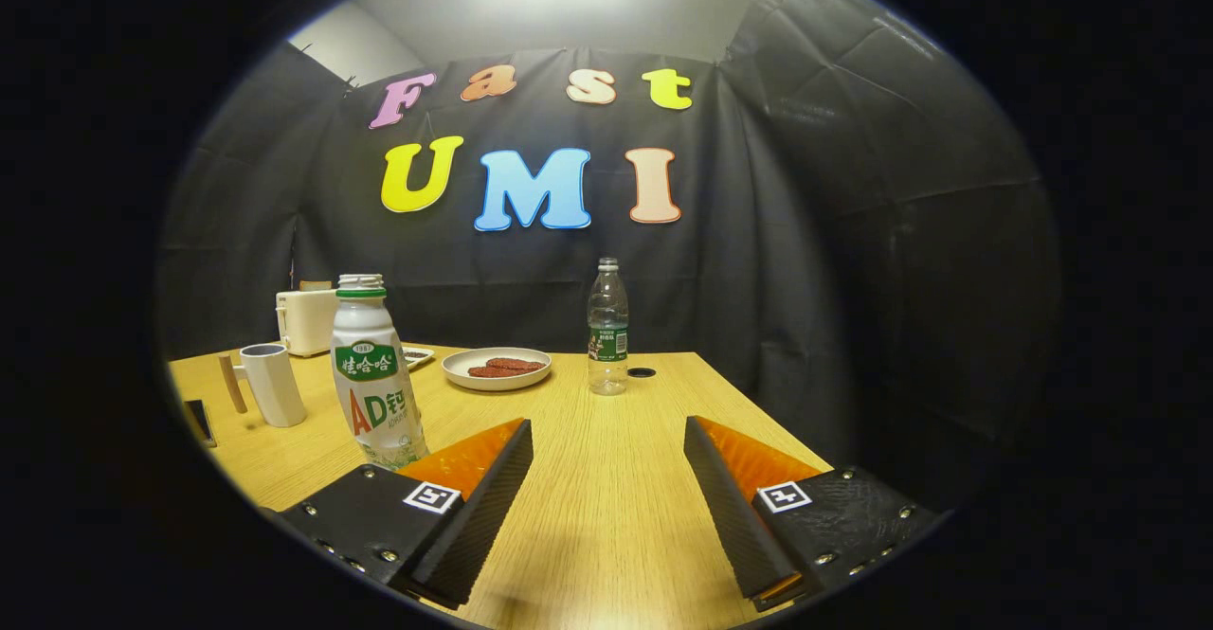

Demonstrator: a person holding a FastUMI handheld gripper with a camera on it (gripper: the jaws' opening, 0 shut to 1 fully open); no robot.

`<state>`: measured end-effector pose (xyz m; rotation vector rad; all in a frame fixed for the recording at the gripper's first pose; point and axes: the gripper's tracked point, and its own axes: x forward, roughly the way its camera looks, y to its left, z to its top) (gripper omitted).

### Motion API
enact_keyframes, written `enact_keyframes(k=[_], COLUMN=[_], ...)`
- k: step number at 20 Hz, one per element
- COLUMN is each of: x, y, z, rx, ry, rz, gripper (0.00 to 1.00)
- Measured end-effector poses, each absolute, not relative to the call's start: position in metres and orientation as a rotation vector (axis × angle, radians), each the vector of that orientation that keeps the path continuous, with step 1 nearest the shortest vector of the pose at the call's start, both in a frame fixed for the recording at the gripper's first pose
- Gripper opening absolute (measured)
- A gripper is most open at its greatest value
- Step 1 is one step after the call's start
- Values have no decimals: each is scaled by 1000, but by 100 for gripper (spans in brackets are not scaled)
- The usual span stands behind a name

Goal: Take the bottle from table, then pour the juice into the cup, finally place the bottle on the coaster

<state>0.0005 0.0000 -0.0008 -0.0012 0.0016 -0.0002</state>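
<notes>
Gripper (606, 478) hangs wide apart, empty — the juice bottle (374, 379) stands lower left on the worktop (606, 516), just outside the left finger. Still step one; next, swing left to straddle it.

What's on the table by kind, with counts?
Bottles: 2 (white juice bottle, clear water bottle)
Cups: 1 (white cup)
Plates: 1 (plate, holding food)
Toasters: 1 (toaster)
Total: 5
Gripper open, holding nothing.
</notes>
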Motion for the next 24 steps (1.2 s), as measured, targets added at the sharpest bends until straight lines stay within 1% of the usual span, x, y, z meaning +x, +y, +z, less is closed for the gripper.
enact_keyframes(k=[10,15,20,24], x=[7,38,52,53], y=[0,2,1,-4], z=[-1,0,18,44], rx=[-1,-4,-29,10], ry=[2,14,-51,-145], rz=[1,2,-9,-20], gripper=[98,98,98,98])
